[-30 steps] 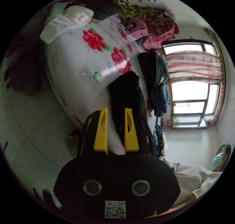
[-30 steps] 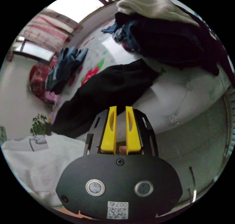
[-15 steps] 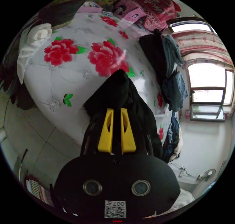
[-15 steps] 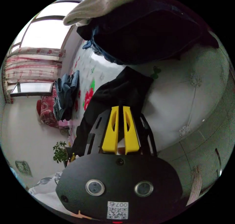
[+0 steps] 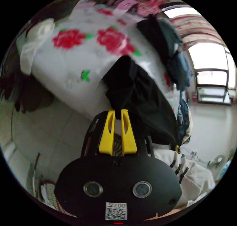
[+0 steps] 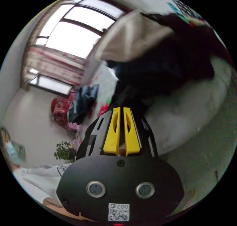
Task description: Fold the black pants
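The black pants lie bunched on the flowered bed cover, and one end hangs past the bed's edge towards me. My left gripper is shut on that end, with black cloth pinched between the yellow jaw tips. In the right gripper view the pants rise from the bed to my right gripper. Its jaws are nearly together with dark cloth between them. Both views are blurred by motion.
A heap of dark and blue clothes sits at the back of the bed. Another dark pile topped by a beige garment is close to the right gripper. Tiled floor runs below the bed. A person in white is nearby.
The left jaws, wide open a second ago, have shut on the pants, and the right jaws have shut too. Both grippers have drawn the cloth towards the bed's edge, bunching it.
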Available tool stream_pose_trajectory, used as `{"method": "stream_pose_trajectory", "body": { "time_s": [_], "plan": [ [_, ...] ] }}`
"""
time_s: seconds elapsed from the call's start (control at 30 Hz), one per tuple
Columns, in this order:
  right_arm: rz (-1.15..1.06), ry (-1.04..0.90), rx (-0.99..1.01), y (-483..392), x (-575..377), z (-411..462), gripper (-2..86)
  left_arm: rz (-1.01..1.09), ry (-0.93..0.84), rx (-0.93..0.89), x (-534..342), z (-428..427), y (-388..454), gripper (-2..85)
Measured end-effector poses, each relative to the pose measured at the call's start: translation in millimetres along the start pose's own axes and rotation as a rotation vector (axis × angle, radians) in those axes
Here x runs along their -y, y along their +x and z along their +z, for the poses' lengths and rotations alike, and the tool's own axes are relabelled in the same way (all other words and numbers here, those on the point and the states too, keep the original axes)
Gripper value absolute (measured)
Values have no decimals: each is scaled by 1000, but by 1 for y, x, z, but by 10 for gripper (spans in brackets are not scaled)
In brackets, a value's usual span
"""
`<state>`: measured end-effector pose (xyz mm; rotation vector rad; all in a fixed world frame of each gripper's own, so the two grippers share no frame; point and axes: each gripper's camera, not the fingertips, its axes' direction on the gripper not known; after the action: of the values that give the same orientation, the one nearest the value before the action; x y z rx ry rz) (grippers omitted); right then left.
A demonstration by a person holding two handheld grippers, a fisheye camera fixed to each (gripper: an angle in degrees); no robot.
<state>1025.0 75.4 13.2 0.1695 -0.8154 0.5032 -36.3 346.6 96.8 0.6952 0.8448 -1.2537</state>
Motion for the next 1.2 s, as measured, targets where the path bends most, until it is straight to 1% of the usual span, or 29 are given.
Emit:
{"method": "stream_pose_trajectory", "body": {
  "time_s": [0.07,0.1,0.13,0.17,0.23,0.33,0.4,0.47,0.53,0.57,0.6,0.63,0.7,0.77,0.87,0.97,1.07,1.1,1.13,1.17,1.2],
  "plan": [
    [141,-37,6,35,-11,12,0,-120,38,-111,-10,9,-22,46],
    [181,11,40,46,-18,11,0,-136,48,-130,-11,8,-23,46],
    [202,33,67,49,-20,10,0,-129,46,-134,-7,4,-20,44],
    [220,58,129,50,-20,7,0,-78,43,-107,0,-5,-9,43],
    [176,60,164,38,-10,1,0,4,54,-76,10,-22,10,41],
    [6,46,238,-5,13,-15,0,68,81,-54,19,-35,33,40],
    [-190,73,318,-53,22,-29,1,48,58,2,18,-26,37,40],
    [-327,138,396,-78,19,-41,2,2,10,46,11,-7,29,41],
    [-374,195,432,-82,12,-48,3,-34,-4,33,3,2,18,42],
    [-339,192,376,-72,10,-43,4,-58,11,3,-2,3,12,43],
    [-256,146,256,-54,9,-31,6,-69,20,-15,-4,3,9,44],
    [-200,115,188,-42,9,-22,7,-81,34,-45,-8,4,6,45],
    [29,19,20,5,-1,5,15,-80,51,-52,-13,5,7,50],
    [96,54,-4,23,-17,9,22,-71,74,-50,-22,3,13,67],
    [153,82,50,37,-41,19,30,-75,127,-97,-41,1,17,83],
    [143,93,67,34,-55,31,35,-111,158,-148,-62,5,17,85],
    [113,96,53,22,-55,45,37,-120,190,-143,-77,5,25,86],
    [83,106,19,11,-54,48,38,-120,200,-141,-80,3,28,86],
    [52,124,-10,1,-54,48,38,-121,225,-130,-85,0,33,85],
    [-41,147,-70,-23,-53,52,38,-120,261,-101,-89,-6,40,83],
    [-151,127,-117,-50,-51,61,38,-114,283,-85,-92,-10,45,82]
  ]
}}
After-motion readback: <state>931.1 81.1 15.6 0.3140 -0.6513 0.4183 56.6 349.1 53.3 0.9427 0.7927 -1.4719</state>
